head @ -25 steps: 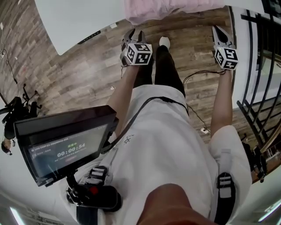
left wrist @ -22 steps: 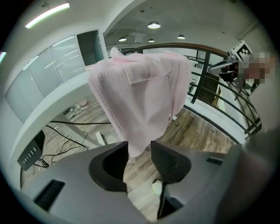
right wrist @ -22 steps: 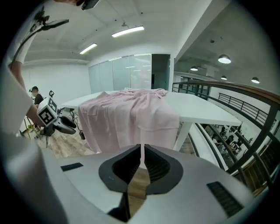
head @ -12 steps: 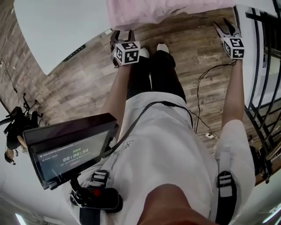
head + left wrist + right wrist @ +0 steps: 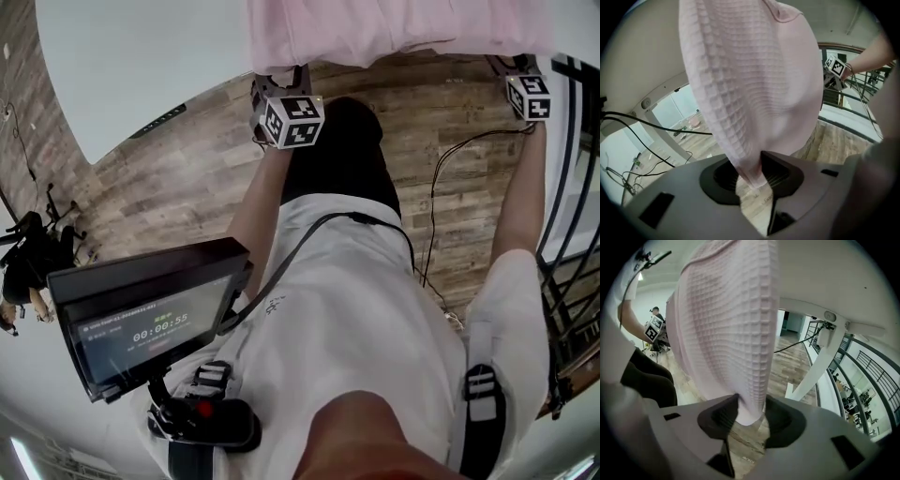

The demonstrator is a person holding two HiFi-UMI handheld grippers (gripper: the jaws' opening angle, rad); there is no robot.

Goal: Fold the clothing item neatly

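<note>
The pink garment (image 5: 375,33) lies on the white tabletop (image 5: 141,56), with its hem hanging over the tabletop's near edge. Both tools are up at that edge. The left tool (image 5: 750,174) stands wide. Its jaws have just eased in a little, with hanging cloth between them but seemingly not yet pinched. The right tool (image 5: 749,416) has just been opening and stands fully apart, cloth hanging between its jaws too. This looks like the taking-hold step. Next, both tools should close firmly on the hem, then lift it together, keeping it taut and level.
</note>
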